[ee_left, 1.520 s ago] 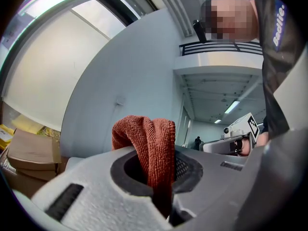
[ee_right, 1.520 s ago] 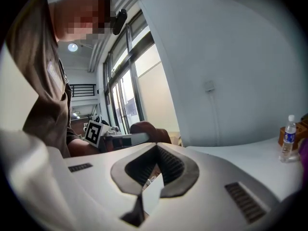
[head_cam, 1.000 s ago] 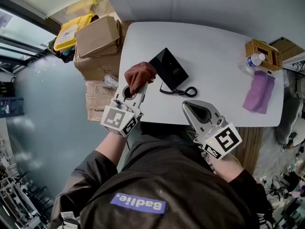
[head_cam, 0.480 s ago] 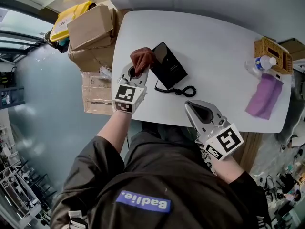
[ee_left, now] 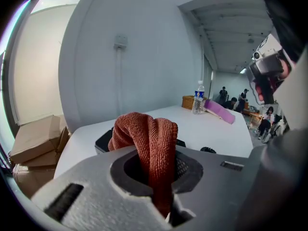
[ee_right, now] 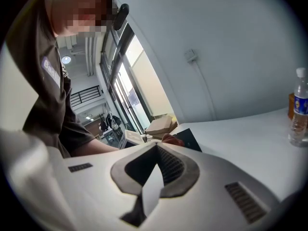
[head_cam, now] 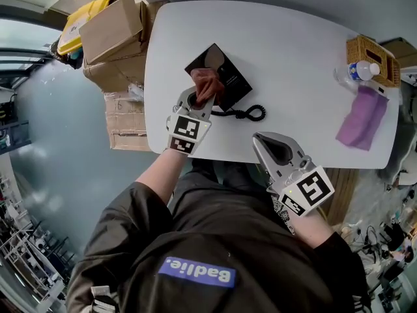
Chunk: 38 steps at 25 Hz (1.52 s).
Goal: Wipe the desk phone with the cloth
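So we've got the left gripper point(head_cam: 199, 100) clamped on the cloth point(head_cam: 207, 83). In the left gripper view the rust-red cloth point(ee_left: 149, 143) is bunched up between the jaws, sticks out past the tips and folds over in a hump. The jaws are narrow, squeezed right on the fabric.

From the head view, the cloth sits on the phone point(head_cam: 231, 77), touching its near-left part. The phone is a flat black slab, lying at an angle on the left half of the white table point(head_cam: 293, 51), not far from the near edge. Its coiled cord point(head_cam: 246, 114) lies on the table just beside the phone, on our side.

The right gripper point(head_cam: 258, 138) is doing nothing much. It hovers over the table's near edge, close to the cord but apart from the phone and cloth. In the right gripper view its jaws point(ee_right: 155, 147) meet at the tips with nothing between them, so closed and empty.

Over at the far right of the table there's a water bottle point(head_cam: 357, 72) next to a wicker basket point(head_cam: 374, 54), and a purple rag point(head_cam: 363, 119) lies just in front of them. Cardboard boxes point(head_cam: 111, 31) are stacked on the floor off the table's left end.
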### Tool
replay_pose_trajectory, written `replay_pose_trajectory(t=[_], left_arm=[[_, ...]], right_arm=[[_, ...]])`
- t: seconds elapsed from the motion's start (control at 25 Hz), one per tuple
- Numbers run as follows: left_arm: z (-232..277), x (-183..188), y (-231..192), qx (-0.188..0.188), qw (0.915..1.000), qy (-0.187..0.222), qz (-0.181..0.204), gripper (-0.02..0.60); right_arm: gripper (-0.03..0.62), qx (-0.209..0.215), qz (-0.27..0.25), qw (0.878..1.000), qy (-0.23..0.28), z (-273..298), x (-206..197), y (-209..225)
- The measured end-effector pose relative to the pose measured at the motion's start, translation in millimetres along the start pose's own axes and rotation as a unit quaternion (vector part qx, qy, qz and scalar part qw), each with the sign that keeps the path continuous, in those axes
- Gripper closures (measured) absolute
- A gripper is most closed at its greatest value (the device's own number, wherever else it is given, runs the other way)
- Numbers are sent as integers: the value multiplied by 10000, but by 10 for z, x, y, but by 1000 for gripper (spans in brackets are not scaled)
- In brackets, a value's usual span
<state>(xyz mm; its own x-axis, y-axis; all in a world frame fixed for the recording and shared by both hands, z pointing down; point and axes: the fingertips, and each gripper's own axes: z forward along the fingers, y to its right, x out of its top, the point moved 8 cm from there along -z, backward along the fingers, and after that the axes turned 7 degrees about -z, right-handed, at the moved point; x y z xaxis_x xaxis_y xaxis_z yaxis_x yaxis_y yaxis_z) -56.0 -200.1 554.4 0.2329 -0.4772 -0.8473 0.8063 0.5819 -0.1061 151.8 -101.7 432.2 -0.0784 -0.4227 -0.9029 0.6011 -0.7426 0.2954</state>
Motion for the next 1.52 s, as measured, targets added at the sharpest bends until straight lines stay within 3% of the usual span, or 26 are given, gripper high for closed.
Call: replay_pose_trajectory(t=[0.32, 0.48, 0.64, 1.0, 1.2, 1.52], left_arm=[[114, -393, 569, -606, 9971, -464, 41, 545], [115, -387, 675, -764, 9958, -500, 5, 545], [13, -53, 480, -609, 9974, -380, 69, 545], [-47, 695, -311, 266, 9992, -130, 259, 545], [178, 582, -375, 284, 9988, -410, -24, 545], [292, 219, 111, -79, 9968, -747, -260, 545]], right_arm=[[566, -139, 111, 9998, -38, -140, -112, 13], [566, -205, 156, 9997, 61, -222, -130, 4], [566, -274, 162, 9990, 308, -278, -53, -7], [566, -246, -6, 9982, 554, -348, 194, -6], [566, -308, 87, 9982, 508, -371, 145, 76], [566, -326, 182, 9983, 440, -460, 44, 187]])
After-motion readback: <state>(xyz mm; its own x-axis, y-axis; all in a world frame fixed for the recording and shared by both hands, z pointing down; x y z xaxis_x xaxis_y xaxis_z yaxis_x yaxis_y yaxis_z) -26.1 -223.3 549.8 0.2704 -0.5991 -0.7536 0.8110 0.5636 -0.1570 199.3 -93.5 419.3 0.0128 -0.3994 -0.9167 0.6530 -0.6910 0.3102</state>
